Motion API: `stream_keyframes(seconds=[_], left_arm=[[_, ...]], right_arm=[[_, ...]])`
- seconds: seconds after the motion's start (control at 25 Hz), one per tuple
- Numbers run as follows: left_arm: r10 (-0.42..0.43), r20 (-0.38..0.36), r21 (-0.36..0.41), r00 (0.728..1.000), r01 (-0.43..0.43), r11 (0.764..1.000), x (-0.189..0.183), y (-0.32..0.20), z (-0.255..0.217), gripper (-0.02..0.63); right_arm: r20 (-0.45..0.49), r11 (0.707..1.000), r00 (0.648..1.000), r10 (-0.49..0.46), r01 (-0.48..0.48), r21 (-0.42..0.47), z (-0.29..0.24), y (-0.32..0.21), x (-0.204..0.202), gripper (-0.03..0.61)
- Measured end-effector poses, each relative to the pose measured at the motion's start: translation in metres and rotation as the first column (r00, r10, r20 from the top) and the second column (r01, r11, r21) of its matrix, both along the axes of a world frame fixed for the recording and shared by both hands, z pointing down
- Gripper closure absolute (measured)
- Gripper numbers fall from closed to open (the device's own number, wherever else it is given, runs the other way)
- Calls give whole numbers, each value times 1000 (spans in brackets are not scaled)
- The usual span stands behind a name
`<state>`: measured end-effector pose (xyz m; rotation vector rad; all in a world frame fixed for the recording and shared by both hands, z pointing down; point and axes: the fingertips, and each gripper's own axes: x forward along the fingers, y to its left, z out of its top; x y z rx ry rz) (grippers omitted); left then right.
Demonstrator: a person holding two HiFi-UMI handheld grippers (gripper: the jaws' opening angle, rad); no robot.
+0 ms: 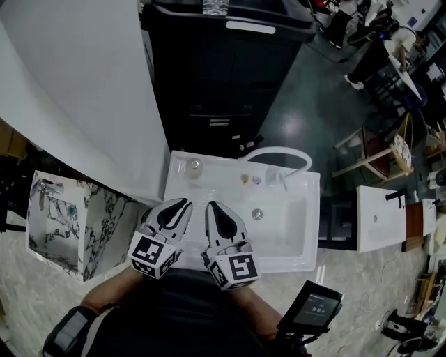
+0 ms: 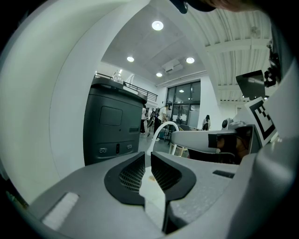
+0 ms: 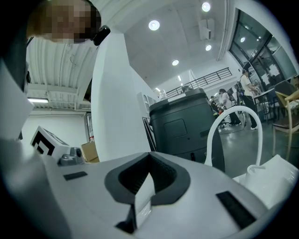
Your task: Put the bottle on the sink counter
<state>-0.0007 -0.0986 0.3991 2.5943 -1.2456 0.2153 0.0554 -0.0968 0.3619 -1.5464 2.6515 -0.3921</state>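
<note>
A tall white panel [image 1: 83, 90] is seen at the left, and a dark cabinet [image 1: 216, 77] is set beside it, behind a white sink [image 1: 209, 169]. The sink is fitted with a curved white faucet [image 1: 279, 150] at its back edge, and a round drain [image 1: 257, 214] is seen in the basin. The left gripper [image 1: 186, 203] and the right gripper [image 1: 211, 206] are held side by side over the sink's near left corner, each with its jaws brought together and nothing between them. A clear bottle [image 1: 214, 7] is stood on top of the cabinet, well apart from both grippers.
</note>
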Motion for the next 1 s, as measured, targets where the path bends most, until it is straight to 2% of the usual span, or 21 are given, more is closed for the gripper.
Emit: stream_keyframes(seconds=[1.0], left_arm=[[7,-5,-8,1000,-7,1000,-1,3,3,572]], right_arm=[[5,1000,1000,1,-1,1,-1,2,-2,583]])
